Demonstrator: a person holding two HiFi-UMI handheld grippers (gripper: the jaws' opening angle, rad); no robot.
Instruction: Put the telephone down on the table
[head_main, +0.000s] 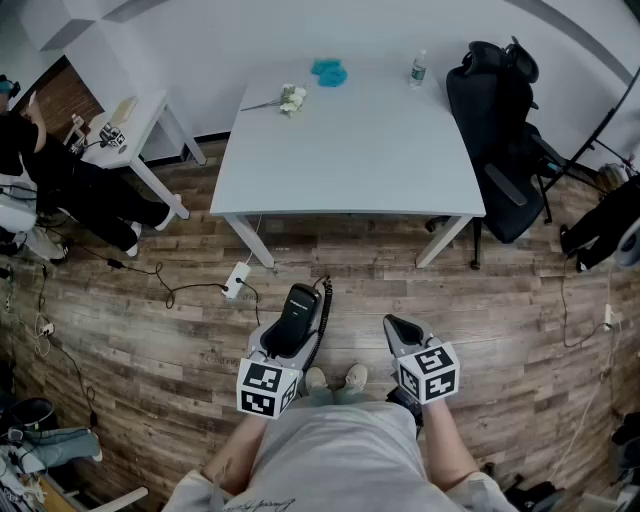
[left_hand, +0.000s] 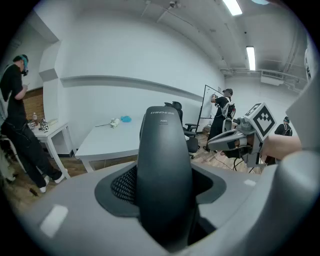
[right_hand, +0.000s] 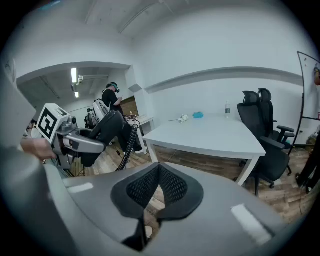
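Black telephone (head_main: 298, 312): the handset is held low over the wooden floor, near the person and well apart from the surface. It is not yet set down.
Left gripper (head_main: 290, 338): its fingers are clamped on the two sides of the handset. They stand wide because the body is broad, and the grip looks firm.
Coiled cord (head_main: 323, 297): it hangs just right of the handset. I judge it may drag or catch on the near edge, so lift it clear first.
Surface (head_main: 350, 165): it is white, and its near and middle parts are bare. The white flowers (head_main: 291, 99), the blue cloth (head_main: 328, 72) and the bottle (head_main: 418, 68) lie along the far edge.
Step in hand: carry the handset forward to the bare middle and lower it flat. Open the fingers only when it rests fully.
Right gripper (head_main: 401, 327): its fingers are together with nothing between them. Better to keep it aside, away from the cord.
Black chair (head_main: 500, 130): it stands at the right side of the surface, so approach from the near edge.
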